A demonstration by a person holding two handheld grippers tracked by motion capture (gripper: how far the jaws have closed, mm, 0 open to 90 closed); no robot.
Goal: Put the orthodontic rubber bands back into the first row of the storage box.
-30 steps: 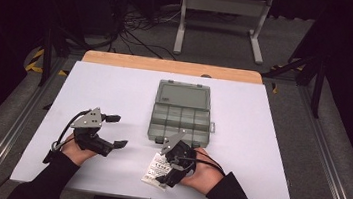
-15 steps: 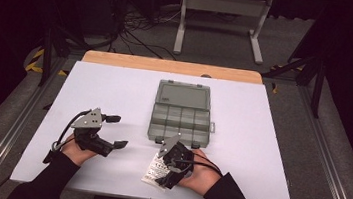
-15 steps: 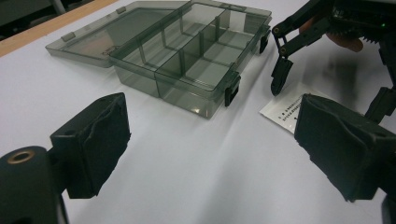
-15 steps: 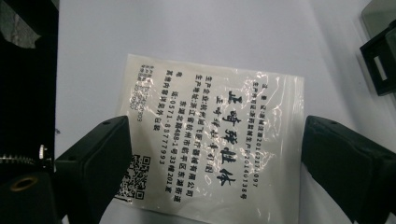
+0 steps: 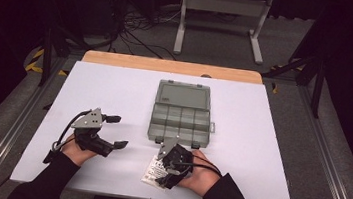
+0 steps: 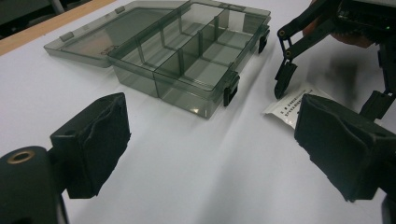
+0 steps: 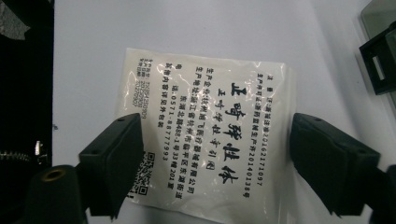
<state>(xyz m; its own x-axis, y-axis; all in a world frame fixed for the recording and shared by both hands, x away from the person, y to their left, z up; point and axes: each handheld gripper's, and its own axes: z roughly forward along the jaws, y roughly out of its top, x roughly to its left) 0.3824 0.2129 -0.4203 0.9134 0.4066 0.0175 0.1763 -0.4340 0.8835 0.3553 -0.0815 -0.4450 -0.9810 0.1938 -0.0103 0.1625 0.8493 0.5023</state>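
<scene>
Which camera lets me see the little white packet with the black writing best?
The right gripper view: the packet lies flat on the table, its print readable. In the high view it is small, partly under the right gripper. The left gripper view shows one corner.

A white table top (image 5: 265, 140) is seen, edged at the far side by a wooden strip (image 5: 168, 66). An open grey compartment box (image 5: 182, 114) is laid flat on it, just beyond the right gripper (image 5: 164, 166). A white printed packet (image 7: 210, 130) is spread flat directly beneath that gripper's jaws.
</scene>
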